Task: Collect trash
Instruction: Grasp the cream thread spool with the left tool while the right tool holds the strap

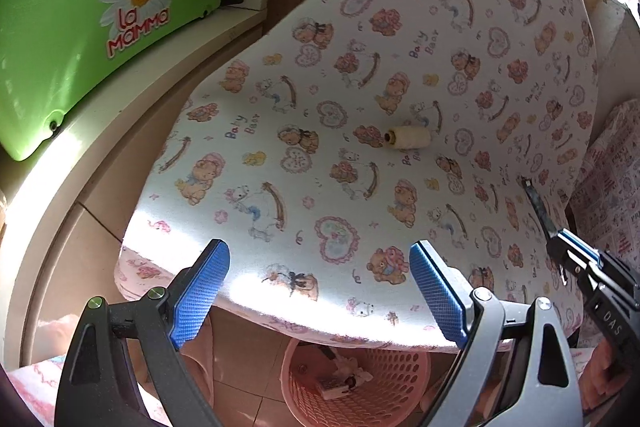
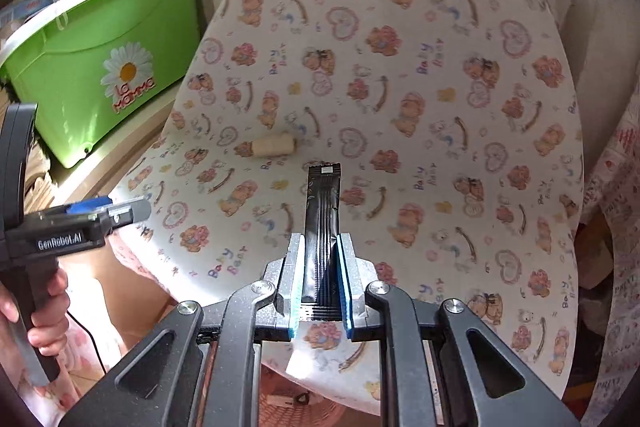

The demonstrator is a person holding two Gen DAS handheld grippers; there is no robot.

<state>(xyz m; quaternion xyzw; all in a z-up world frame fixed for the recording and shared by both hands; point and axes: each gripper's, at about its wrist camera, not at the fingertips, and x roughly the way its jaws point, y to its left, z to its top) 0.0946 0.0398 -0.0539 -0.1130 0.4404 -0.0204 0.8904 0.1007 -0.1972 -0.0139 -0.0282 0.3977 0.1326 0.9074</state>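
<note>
Two claws over bear-print tablecloth [image 2: 460, 75]: right gripper [image 2: 320, 283] pinching black sachet wrapper [image 2: 322, 227] upright between pads; left gripper [image 1: 320, 291] spread wide, cream thread spool [image 1: 408, 138] well ahead, pink wastebasket [image 1: 384, 387] below fingers.

"La Mamma" on green bin [image 2: 108, 67], "Baby Bear" on cloth [image 1: 360, 47], "GenRobot.AI" on left tool [image 2: 60, 237]

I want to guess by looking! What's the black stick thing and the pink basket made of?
The black packet looks like thin glossy plastic film: it shines and has crimped, ridged ends. The pink basket seems to be hard matte plastic, moulded with rows of little holes.
</note>
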